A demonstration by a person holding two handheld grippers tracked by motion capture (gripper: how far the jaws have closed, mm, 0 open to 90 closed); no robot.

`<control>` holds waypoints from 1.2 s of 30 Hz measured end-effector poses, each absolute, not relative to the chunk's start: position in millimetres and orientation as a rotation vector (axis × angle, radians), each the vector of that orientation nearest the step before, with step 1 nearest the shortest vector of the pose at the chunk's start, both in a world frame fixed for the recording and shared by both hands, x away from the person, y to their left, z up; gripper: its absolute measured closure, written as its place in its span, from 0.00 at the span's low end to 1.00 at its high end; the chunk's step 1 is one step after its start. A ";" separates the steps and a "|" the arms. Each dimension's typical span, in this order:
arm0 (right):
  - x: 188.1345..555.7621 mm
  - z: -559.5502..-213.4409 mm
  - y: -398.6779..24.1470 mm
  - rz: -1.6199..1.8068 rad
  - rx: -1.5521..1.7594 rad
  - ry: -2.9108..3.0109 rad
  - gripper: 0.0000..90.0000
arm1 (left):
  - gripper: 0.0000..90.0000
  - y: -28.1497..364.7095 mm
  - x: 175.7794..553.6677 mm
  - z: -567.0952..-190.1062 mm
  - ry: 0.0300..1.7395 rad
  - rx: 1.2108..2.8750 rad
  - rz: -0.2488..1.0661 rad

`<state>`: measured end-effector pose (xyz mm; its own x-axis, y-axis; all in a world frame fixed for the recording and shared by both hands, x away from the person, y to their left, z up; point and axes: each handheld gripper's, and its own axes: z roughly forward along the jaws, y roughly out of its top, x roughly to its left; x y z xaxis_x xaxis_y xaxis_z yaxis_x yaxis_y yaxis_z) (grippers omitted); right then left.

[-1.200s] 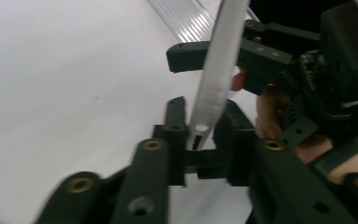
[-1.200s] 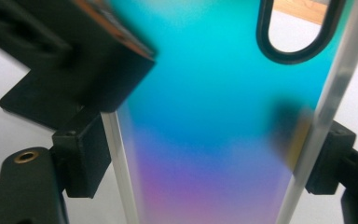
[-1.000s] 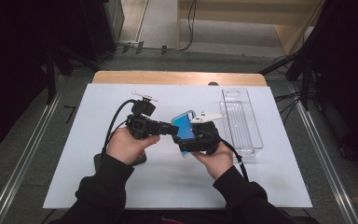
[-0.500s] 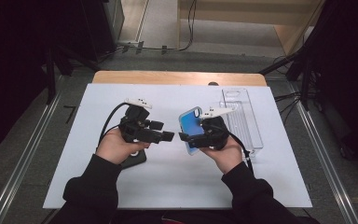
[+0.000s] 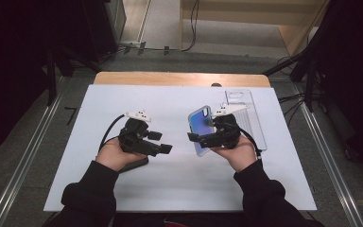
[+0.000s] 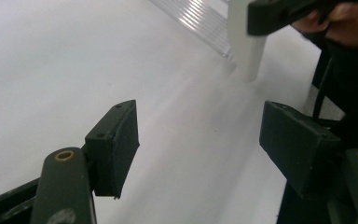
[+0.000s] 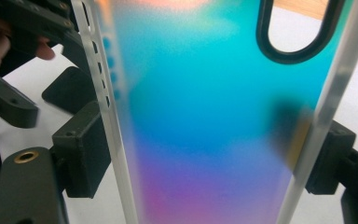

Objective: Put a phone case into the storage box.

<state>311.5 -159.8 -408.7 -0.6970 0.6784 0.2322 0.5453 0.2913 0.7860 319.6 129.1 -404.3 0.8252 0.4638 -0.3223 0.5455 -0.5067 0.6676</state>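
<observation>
Over the white table (image 5: 179, 184), right tool (image 5: 203, 138) clamped on upright phone case (image 5: 199, 124); left tool (image 5: 163, 147) just opened, empty, palm up.

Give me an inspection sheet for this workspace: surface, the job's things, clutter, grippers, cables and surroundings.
Surface: white board on a wooden table, bare in the middle.
Job's things: blue-to-purple phone case held upright off the board; a clear phone case lies flat at the right.
Clutter: small dark flat object under the left hand; cannot tell what it is.
Grippers: right gripper shut on the phone case's edges; left gripper open, jaws just opened, nothing between them.
Cables: a black cable trails from the left gripper; more cables on the floor beyond the table.
Surroundings: grey floor, metal rails at both sides, dark equipment.
</observation>
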 end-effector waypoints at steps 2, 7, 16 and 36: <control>311.5 -407.2 -161.9 1.379 1.150 2.400 0.18 | 0.31 130.3 318.3 -409.1 0.733 2.195 -0.138; 312.6 -405.1 -167.2 1.381 1.156 2.402 0.18 | 0.31 136.7 312.0 -421.7 0.702 2.236 -0.102; 314.1 -402.3 -172.8 1.367 1.161 2.397 0.18 | 0.31 158.1 302.1 -435.8 0.731 2.244 -0.070; 322.7 -379.3 -209.9 1.387 1.276 2.250 0.18 | 0.31 178.9 286.1 -441.9 0.824 2.180 -0.007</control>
